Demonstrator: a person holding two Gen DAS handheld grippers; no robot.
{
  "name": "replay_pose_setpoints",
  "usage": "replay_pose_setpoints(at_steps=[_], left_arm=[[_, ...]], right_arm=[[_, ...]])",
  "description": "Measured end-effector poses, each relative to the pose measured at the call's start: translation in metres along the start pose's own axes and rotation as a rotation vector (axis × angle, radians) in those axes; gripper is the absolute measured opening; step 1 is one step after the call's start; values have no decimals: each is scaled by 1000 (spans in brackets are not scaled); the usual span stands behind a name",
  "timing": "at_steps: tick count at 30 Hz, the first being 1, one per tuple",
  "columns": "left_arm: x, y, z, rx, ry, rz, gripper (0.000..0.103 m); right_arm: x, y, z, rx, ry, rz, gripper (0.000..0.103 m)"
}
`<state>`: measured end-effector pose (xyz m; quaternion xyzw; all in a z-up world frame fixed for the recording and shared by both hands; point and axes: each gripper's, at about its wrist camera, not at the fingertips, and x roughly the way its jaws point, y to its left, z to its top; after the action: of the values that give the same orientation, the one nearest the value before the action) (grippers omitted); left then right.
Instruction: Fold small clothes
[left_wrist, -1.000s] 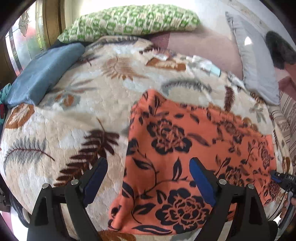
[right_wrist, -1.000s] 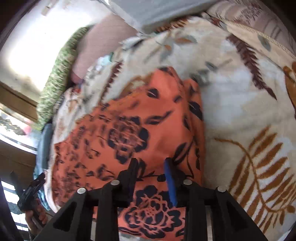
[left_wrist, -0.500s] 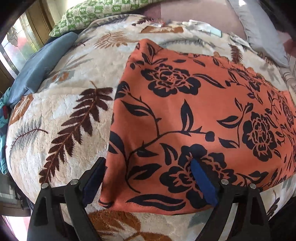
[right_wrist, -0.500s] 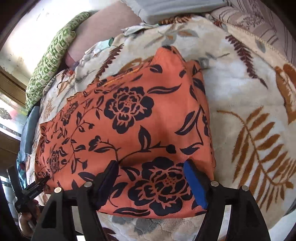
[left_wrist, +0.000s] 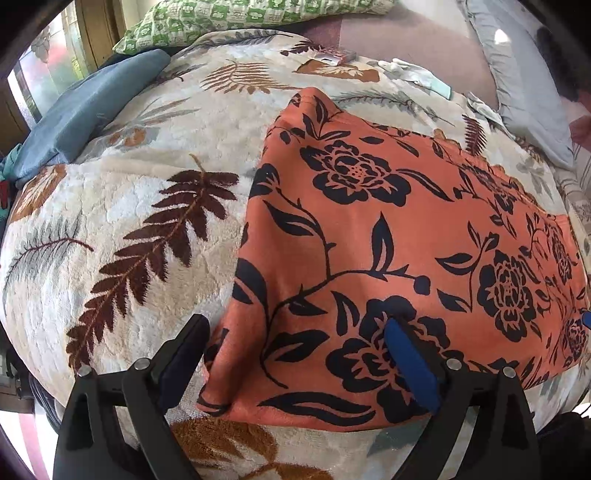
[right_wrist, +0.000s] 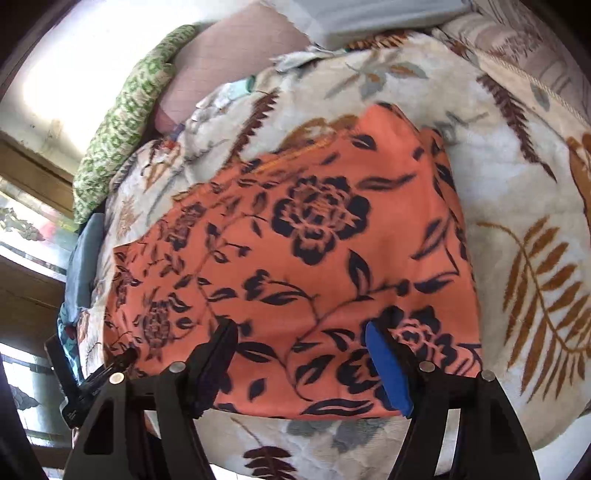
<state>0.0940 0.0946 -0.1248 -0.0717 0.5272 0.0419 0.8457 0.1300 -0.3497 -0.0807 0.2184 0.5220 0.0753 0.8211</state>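
Sunlit bed under a leaf-print blanket (left_wrist: 155, 192), wood-framed window (left_wrist: 48, 85) behind.

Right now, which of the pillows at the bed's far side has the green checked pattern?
The green checked pillow along the far edge by the window; the blue pillow and grey pillow are plain.

Smooth matt orange cloth (left_wrist: 388, 236) lies on a plush, fuzzy blanket (left_wrist: 122, 206).

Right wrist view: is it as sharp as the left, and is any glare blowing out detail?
Right wrist view: orange floral cloth smeared by motion blur, window area top left overexposed. Left wrist view: the cloth prints crisply, evenly lit; strong fisheye bulge curves the leaf-print blanket in both.
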Motion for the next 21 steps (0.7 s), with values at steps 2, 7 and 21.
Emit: replay_pose_setpoints(at_steps=[2, 7, 21], left_arm=[[-7, -4, 0, 1, -34, 3, 96], [-5, -9, -5, 32, 0, 48, 96], [-2, -8, -1, -50, 48, 109, 96]], right_arm=[[2, 22, 3, -26, -11, 102, 75], [80, 42, -6, 26, 149, 217, 77], [99, 87, -32, 36, 152, 342, 80]])
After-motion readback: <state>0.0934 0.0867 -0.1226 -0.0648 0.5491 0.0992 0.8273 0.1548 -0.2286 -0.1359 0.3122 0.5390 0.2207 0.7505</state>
